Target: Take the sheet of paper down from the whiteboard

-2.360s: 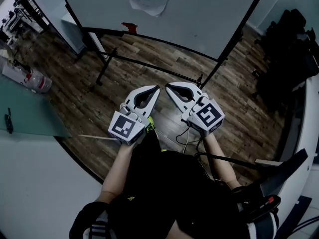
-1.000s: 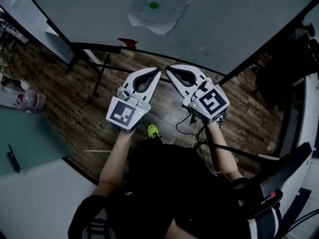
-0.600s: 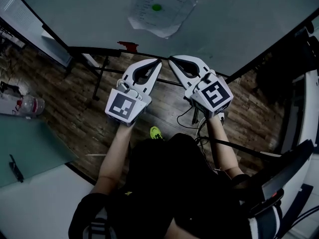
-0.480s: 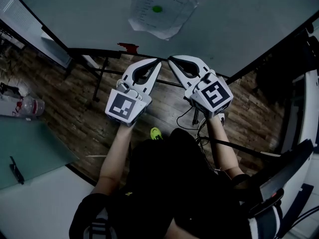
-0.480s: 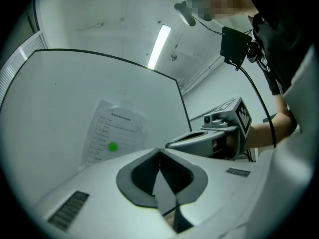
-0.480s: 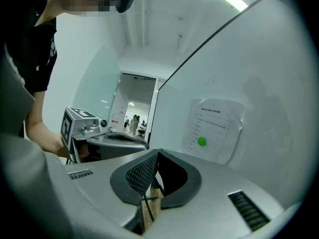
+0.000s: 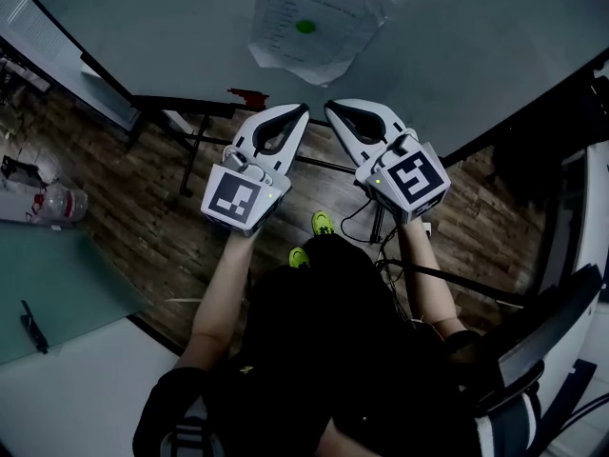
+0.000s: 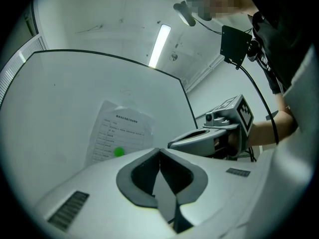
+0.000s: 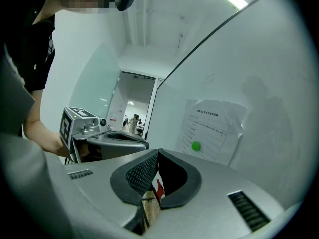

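A printed sheet of paper hangs on the whiteboard, pinned by a green round magnet. It also shows in the left gripper view as the sheet and in the right gripper view as the sheet. My left gripper and right gripper are held side by side just below the sheet, tips close together. Both are shut with nothing between their jaws. Neither touches the paper.
A small red object sits on the whiteboard's lower ledge left of the grippers. The board's black stand crosses the wooden floor below. A plastic bottle lies at the left. A dark chair is at the lower right.
Both grippers have moved forward and up toward the whiteboard. The sheet now sits larger and closer above their tips. The person's yellow shoe has stepped forward.
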### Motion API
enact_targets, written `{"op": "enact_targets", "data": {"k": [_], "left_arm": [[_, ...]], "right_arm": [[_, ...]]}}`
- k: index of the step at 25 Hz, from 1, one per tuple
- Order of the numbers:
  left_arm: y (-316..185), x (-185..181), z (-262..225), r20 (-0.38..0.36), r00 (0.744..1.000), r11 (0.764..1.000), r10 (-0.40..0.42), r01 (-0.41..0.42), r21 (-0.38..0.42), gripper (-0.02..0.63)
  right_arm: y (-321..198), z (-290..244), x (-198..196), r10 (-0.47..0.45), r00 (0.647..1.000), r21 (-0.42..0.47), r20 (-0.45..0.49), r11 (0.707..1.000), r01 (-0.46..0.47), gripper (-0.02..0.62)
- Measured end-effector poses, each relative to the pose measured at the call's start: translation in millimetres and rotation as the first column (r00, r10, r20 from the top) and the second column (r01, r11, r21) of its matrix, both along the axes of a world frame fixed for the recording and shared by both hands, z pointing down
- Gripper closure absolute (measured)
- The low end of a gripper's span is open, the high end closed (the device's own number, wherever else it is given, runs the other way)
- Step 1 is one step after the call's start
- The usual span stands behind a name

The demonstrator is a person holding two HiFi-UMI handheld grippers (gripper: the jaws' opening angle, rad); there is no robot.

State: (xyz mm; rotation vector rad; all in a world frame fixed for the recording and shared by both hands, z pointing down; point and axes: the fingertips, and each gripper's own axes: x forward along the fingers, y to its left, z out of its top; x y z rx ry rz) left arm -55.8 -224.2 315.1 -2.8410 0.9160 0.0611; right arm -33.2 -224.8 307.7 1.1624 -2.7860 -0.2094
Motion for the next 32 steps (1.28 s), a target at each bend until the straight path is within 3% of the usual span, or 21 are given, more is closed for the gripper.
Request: {"op": "enact_targets", "data": {"k": [20, 32], "left_arm": [[-79, 13, -16, 0.015, 0.999, 0.998, -0.048, 0.048, 0.034, 0.589], [-111, 23, -14, 0.015, 0.997, 0.997, -0.078, 0.078, 0.026, 0.537]], "right_arm": [[-68, -7, 16, -0.02, 1.0, -0.028, -0.021, 0.999, 0.02, 0.535], [-86, 1, 35, -0.001, 1.0, -0.069, -0.013, 0.998, 0.0, 0.482]]}}
